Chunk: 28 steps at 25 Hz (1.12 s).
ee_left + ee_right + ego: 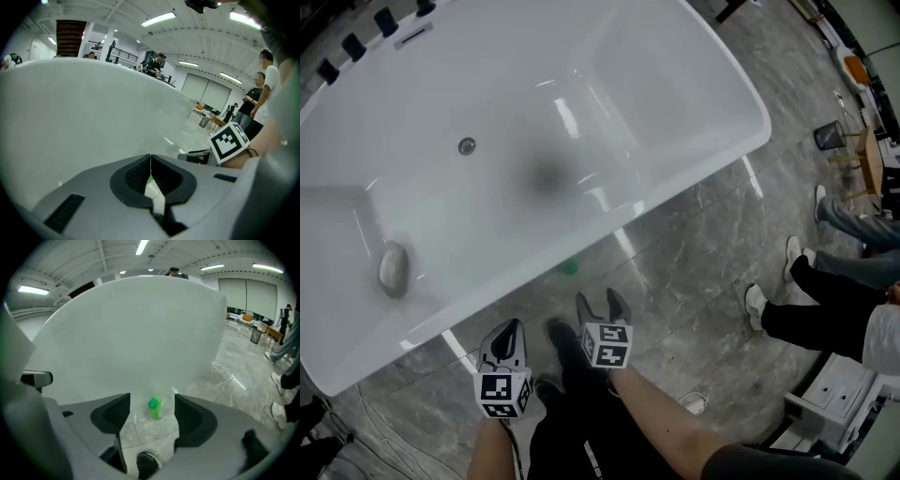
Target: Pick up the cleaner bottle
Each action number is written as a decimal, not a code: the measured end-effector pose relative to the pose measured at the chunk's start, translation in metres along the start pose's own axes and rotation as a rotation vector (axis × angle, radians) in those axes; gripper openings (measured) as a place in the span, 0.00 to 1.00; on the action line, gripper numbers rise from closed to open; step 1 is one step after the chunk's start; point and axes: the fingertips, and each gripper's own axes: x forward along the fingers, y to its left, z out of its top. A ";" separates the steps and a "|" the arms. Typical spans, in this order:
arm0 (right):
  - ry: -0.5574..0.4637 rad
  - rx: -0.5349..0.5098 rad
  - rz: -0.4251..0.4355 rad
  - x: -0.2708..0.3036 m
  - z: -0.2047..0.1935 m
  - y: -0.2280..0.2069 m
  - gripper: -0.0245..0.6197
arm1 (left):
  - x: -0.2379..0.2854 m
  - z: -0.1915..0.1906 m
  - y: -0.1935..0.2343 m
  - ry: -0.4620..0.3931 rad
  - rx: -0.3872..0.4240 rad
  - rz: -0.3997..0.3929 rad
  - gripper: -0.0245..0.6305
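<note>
The cleaner bottle (pixel 571 267) is small and green with a green cap. It stands on the grey marble floor against the outer wall of the white bathtub (pixel 703 173). My right gripper (pixel 601 302) is just short of it, jaws open. In the right gripper view the bottle (pixel 155 408) stands upright a little beyond the open right gripper (pixel 152 399), in line with the gap and untouched. My left gripper (pixel 508 332) hangs to the left, beside the tub wall. Its jaws meet tip to tip in the left gripper view (pixel 150 161), holding nothing.
The tub holds a drain (pixel 467 145) and a grey oval thing (pixel 393 267) near its left end. My own shoe (pixel 565 342) is below the grippers. Bystanders' legs and white shoes (pixel 794 281) stand at the right, beside a white cabinet (pixel 839 398).
</note>
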 end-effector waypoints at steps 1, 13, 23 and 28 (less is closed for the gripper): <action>0.014 -0.020 0.005 0.007 -0.007 0.000 0.48 | 0.008 -0.005 -0.002 0.003 -0.009 -0.004 0.06; -0.003 -0.070 0.015 0.087 -0.069 0.005 0.48 | 0.047 -0.073 0.022 -0.046 -0.064 0.036 0.06; -0.113 -0.039 -0.002 0.147 -0.115 -0.006 0.48 | 0.075 -0.127 0.058 -0.161 0.035 0.020 0.06; -0.189 -0.127 0.026 0.196 -0.125 0.000 0.48 | 0.107 -0.144 0.085 -0.226 0.055 0.025 0.06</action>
